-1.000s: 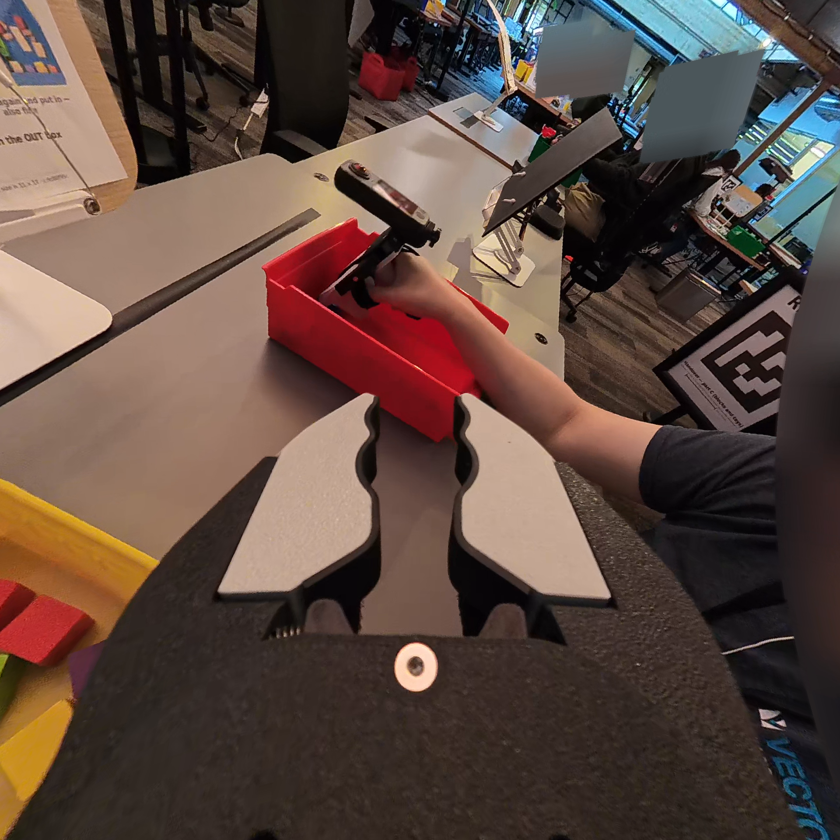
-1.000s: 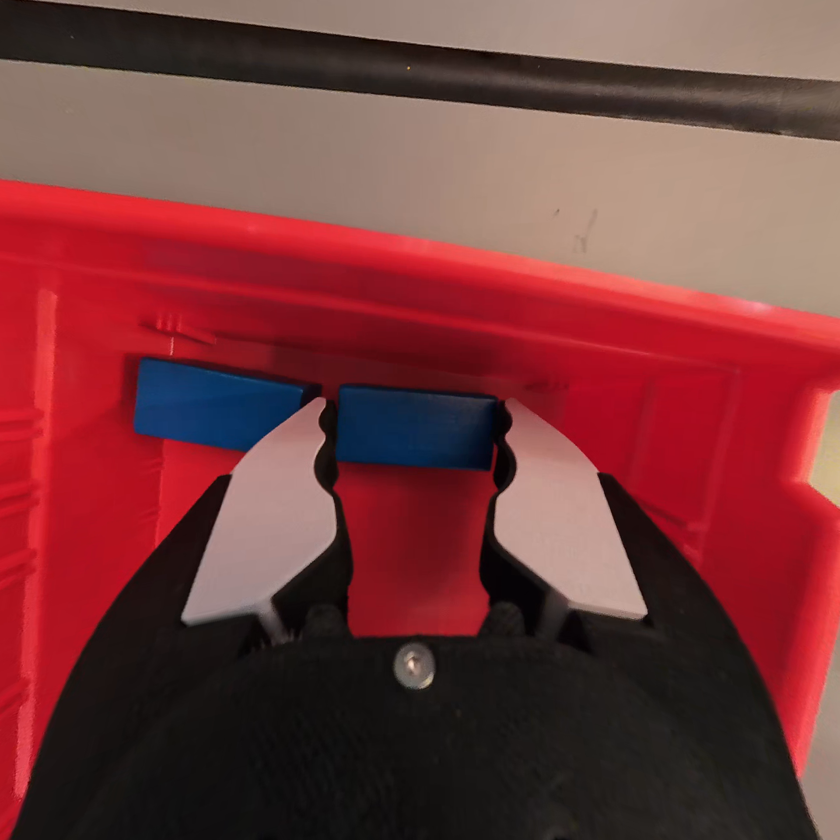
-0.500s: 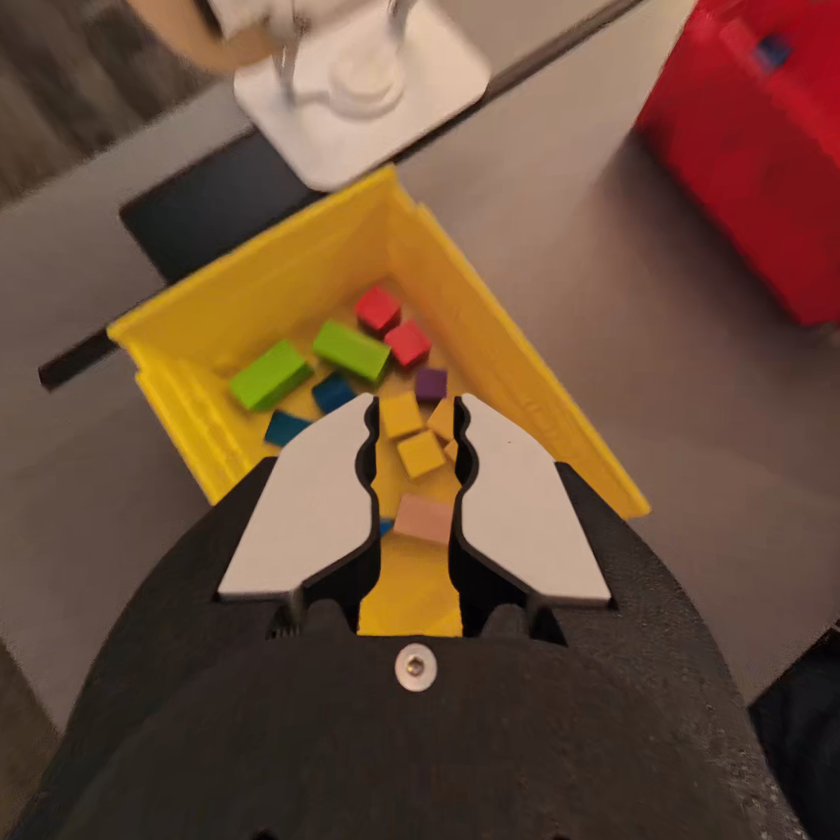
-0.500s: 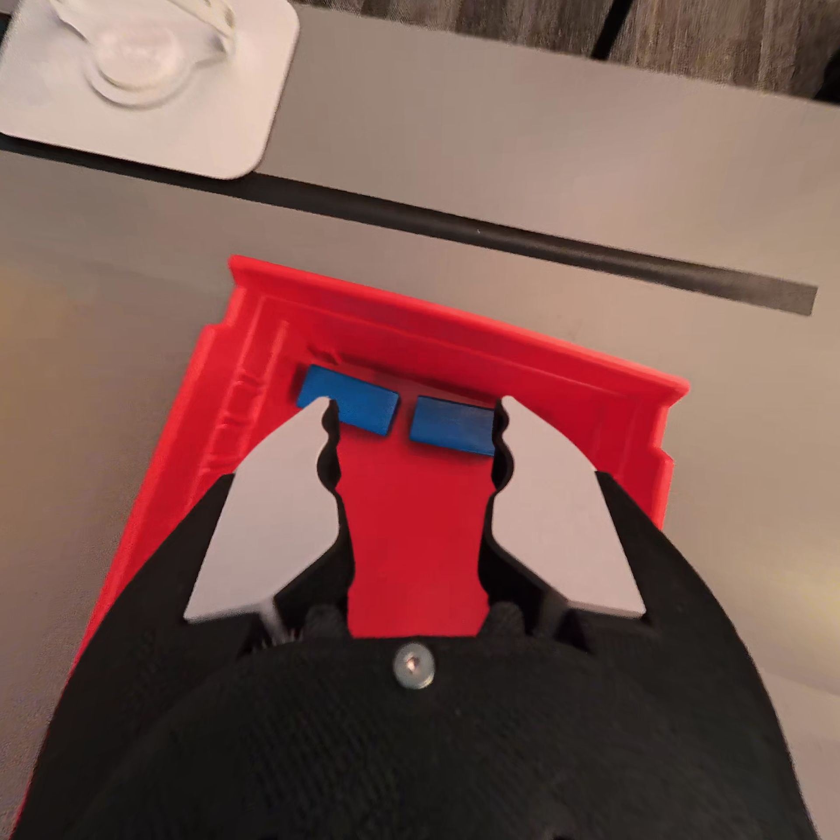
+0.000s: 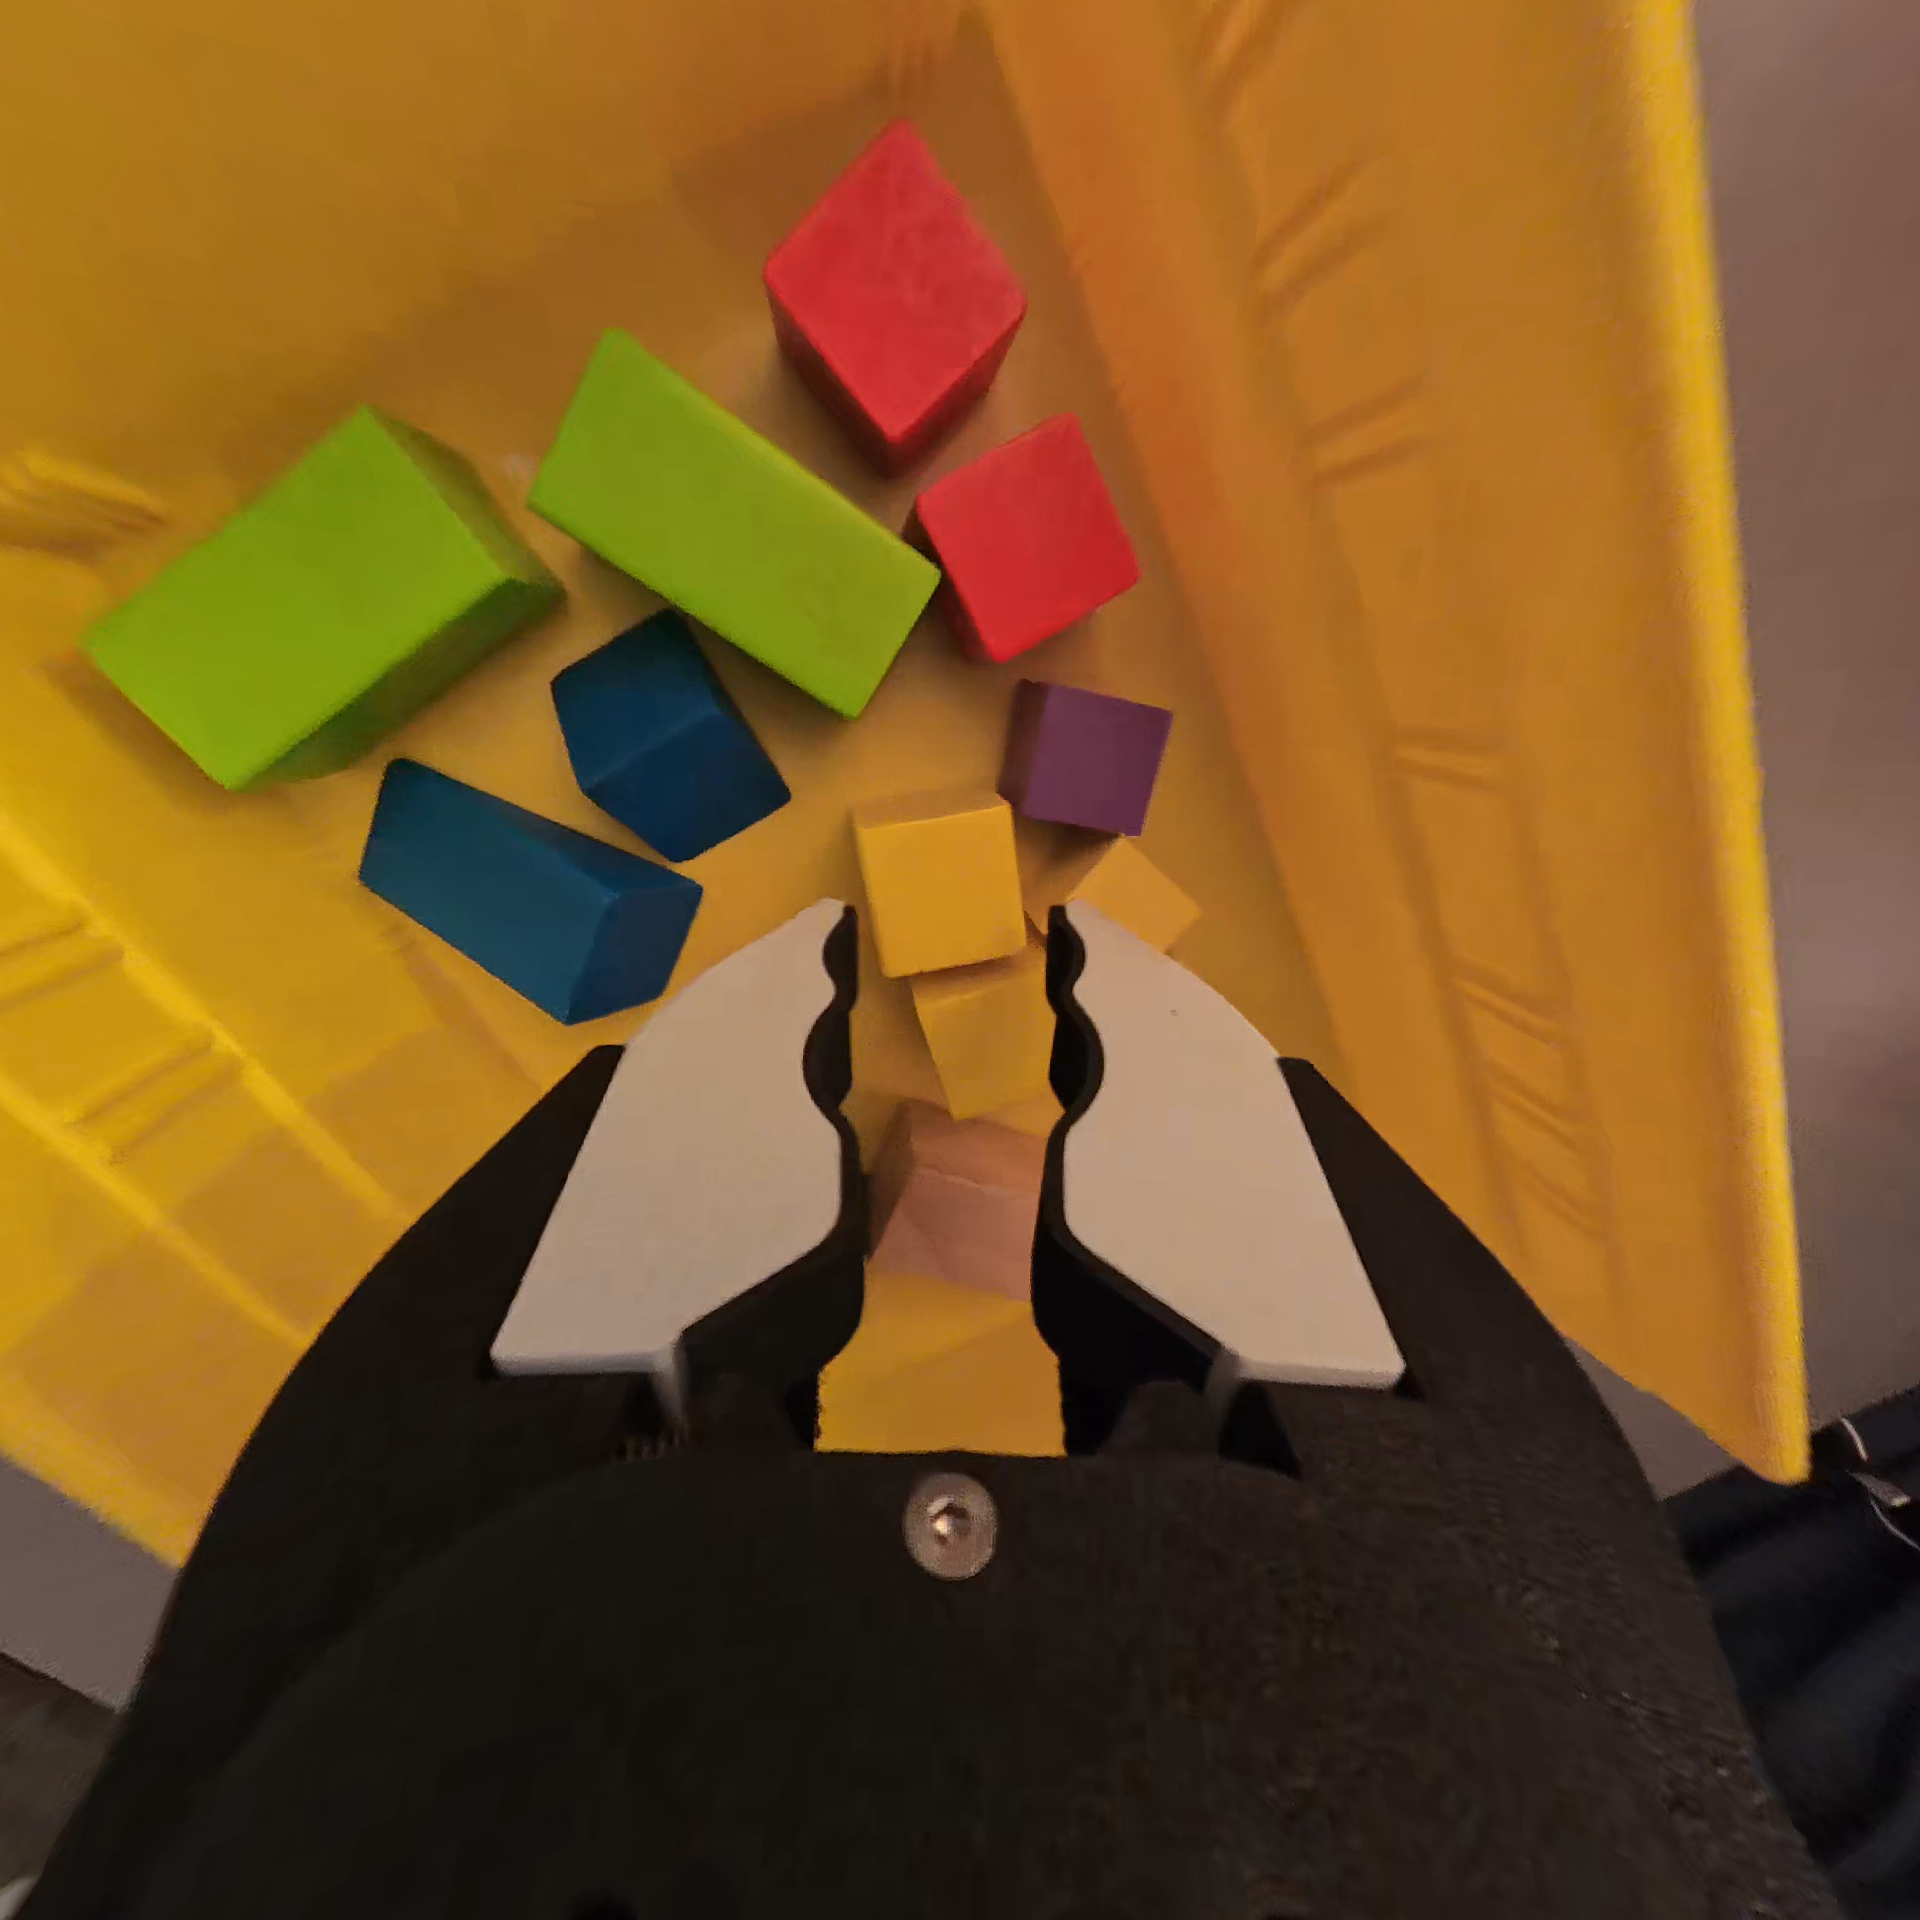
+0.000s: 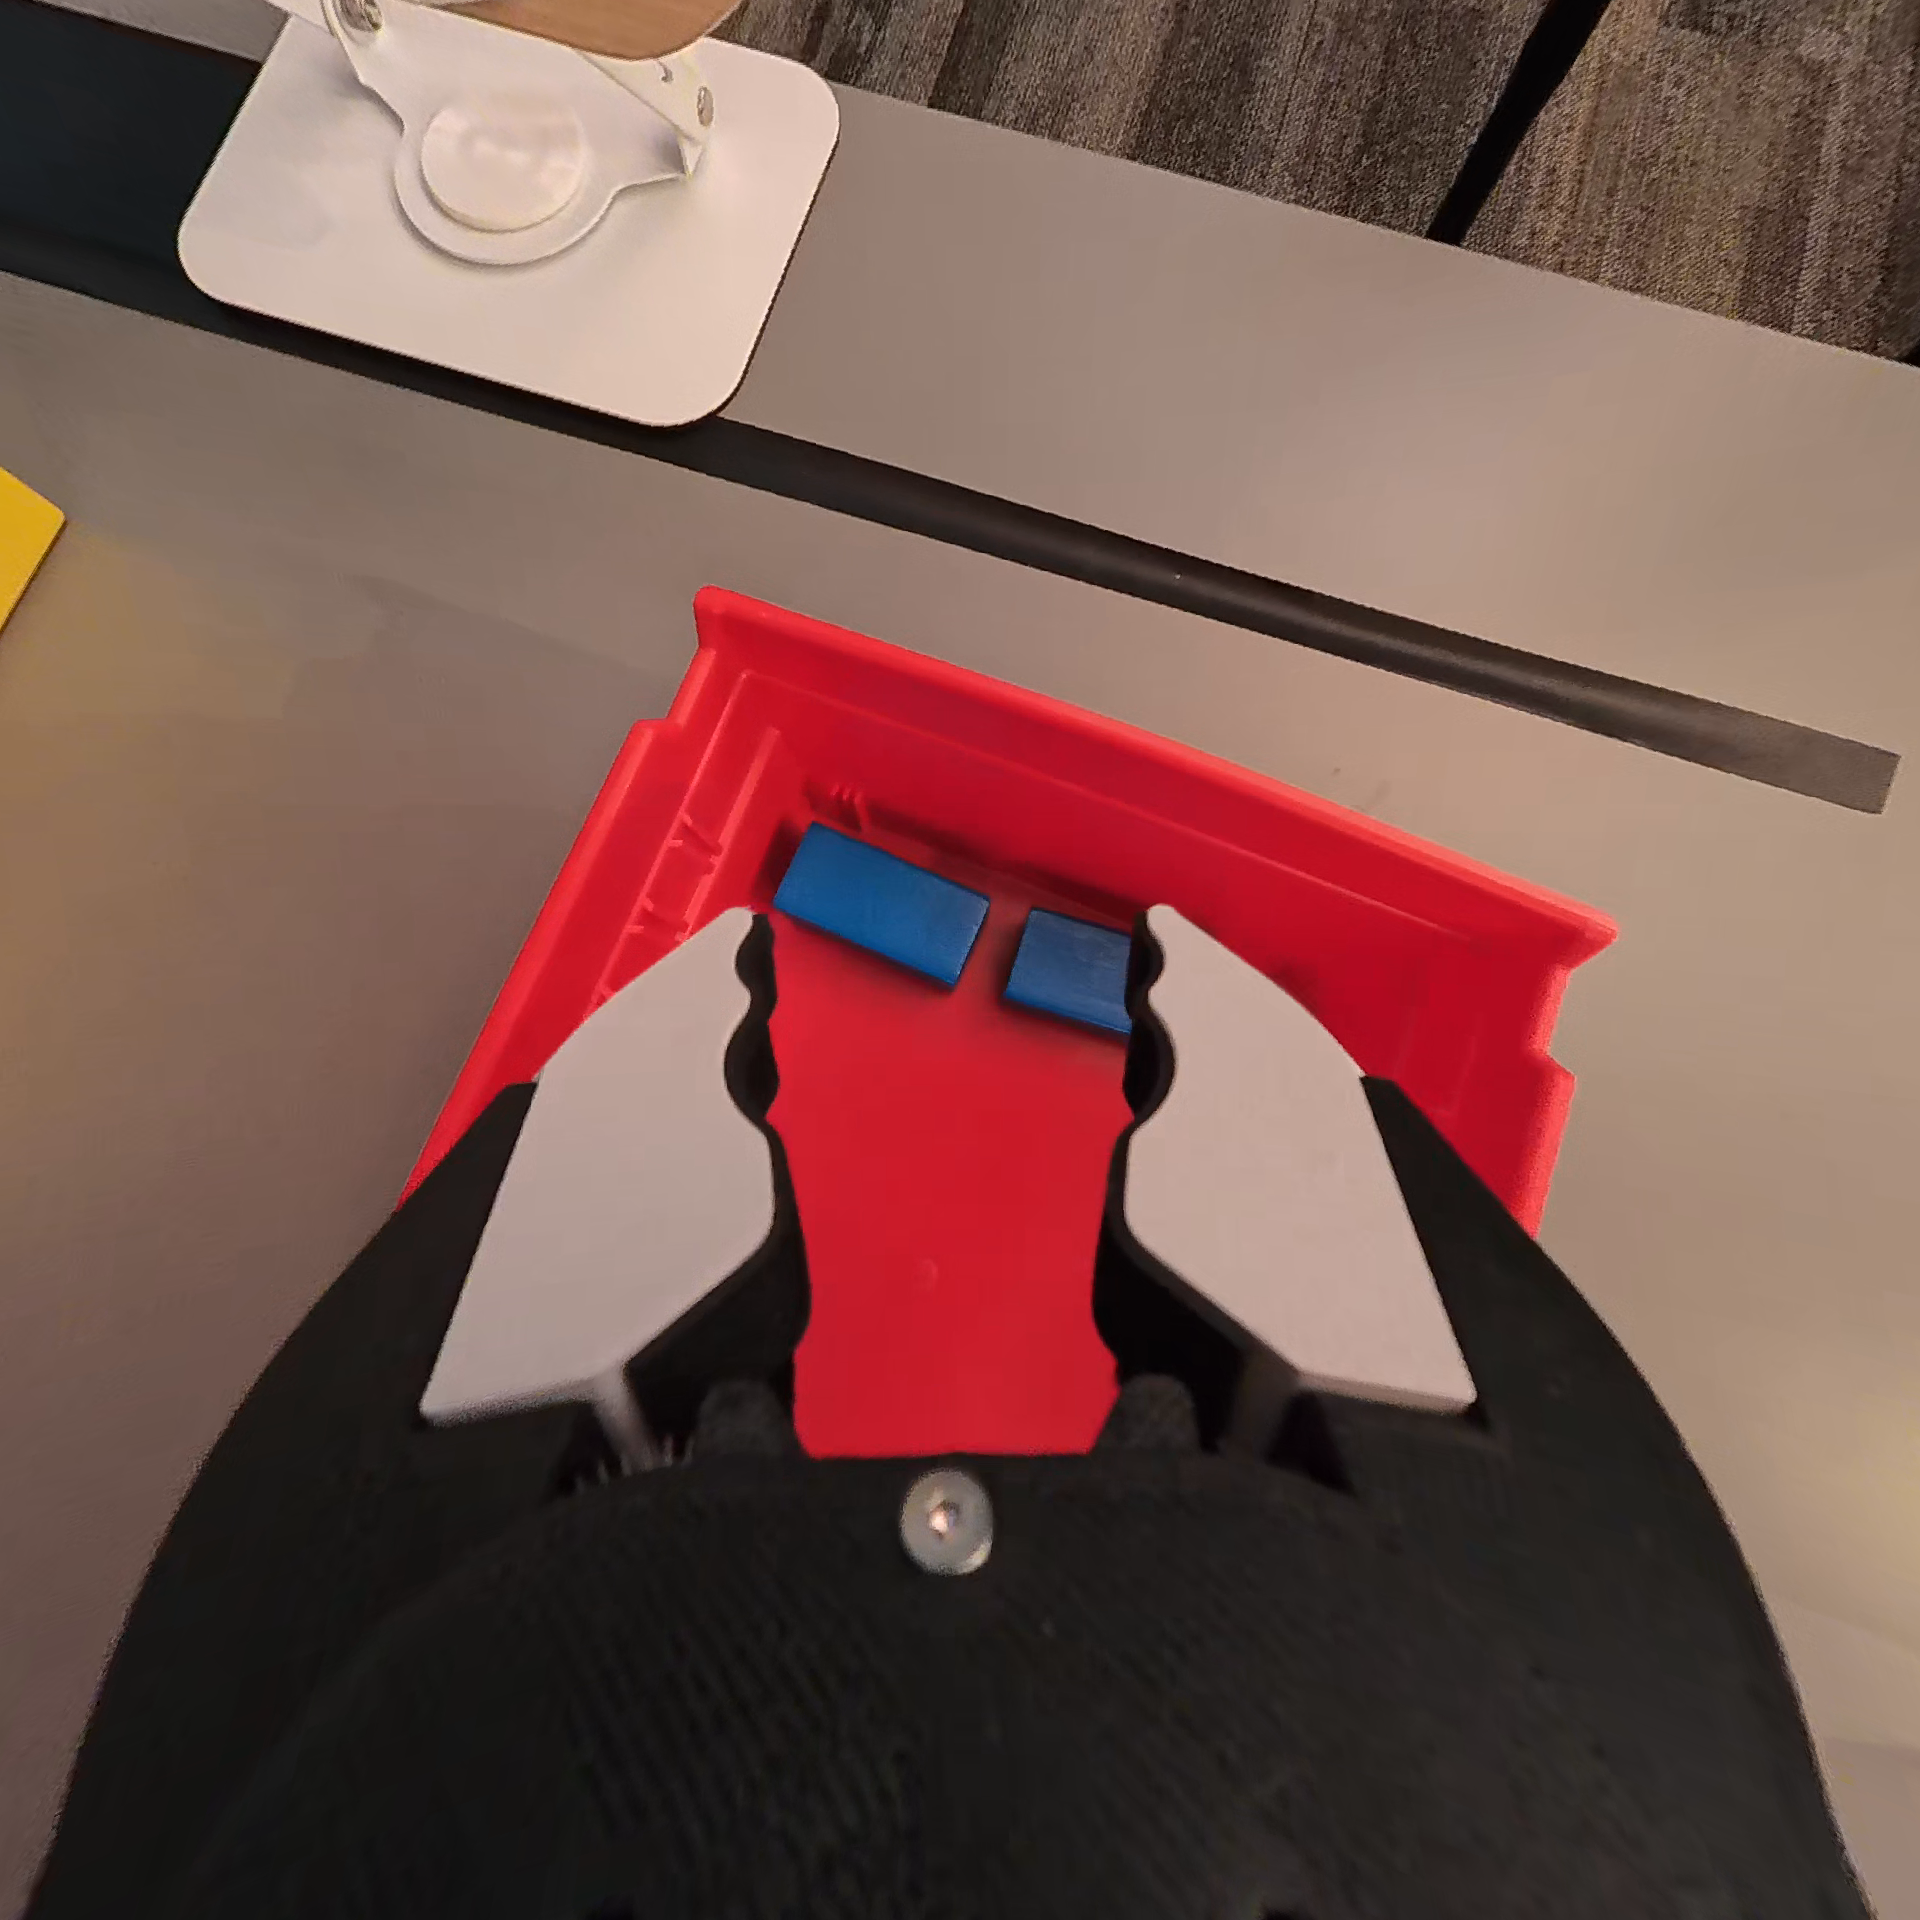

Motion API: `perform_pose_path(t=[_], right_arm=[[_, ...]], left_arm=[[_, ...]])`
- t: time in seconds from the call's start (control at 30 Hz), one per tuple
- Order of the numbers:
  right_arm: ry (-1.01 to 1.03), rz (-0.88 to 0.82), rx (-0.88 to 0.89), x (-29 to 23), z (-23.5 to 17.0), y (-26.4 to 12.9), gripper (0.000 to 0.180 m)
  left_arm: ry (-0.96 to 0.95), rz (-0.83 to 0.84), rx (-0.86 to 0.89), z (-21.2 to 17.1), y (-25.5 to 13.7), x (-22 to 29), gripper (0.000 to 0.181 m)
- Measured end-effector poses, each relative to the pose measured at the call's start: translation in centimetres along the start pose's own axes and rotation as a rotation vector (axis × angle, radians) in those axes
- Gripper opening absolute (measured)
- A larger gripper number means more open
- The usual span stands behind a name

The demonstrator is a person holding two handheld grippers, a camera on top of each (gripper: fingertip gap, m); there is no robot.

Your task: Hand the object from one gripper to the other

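Black grippers (image 5: 951,920), grey fingers (image 6: 1236,1132), 1 screw (image 6: 943,1525)

A small yellow cube (image 5: 943,896) is lying in the yellow bin (image 5: 1507,665), just ahead of the spread fingertips. A second yellow cube (image 5: 985,1047) is sitting tilted right behind it, between the fingers, touching it. A tan block (image 5: 961,1205) is lying behind that one.

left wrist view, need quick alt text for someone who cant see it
The open left gripper reaches into a yellow bin of blocks, small yellow cubes between its tips. Beyond lie two green blocks, two blue, two red and one purple.
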State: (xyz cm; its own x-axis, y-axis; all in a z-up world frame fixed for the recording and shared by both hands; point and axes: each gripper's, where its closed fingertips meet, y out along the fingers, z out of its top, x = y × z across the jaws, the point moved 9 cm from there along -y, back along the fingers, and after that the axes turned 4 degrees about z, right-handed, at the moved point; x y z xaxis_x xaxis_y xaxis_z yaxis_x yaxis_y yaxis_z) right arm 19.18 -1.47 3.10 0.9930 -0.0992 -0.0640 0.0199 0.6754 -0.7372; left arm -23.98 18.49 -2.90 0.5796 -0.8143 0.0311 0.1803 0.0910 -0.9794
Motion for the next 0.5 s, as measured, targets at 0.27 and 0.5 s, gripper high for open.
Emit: perform_pose_path(t=[0.27, 0.5], right_arm=[[-0.024, 0.003, -0.036, -0.1, -0.2, 0.4, 0.066], [-0.045, -0.003, -0.052, -0.3, -0.2, 0.4, 0.066]], left_arm=[[-0.021, 0.053, -0.096, 0.6, 2.5, 0.1, 0.036], [-0.008, 0.128, -0.127, 0.5, 2.7, -0.2, 0.033]])
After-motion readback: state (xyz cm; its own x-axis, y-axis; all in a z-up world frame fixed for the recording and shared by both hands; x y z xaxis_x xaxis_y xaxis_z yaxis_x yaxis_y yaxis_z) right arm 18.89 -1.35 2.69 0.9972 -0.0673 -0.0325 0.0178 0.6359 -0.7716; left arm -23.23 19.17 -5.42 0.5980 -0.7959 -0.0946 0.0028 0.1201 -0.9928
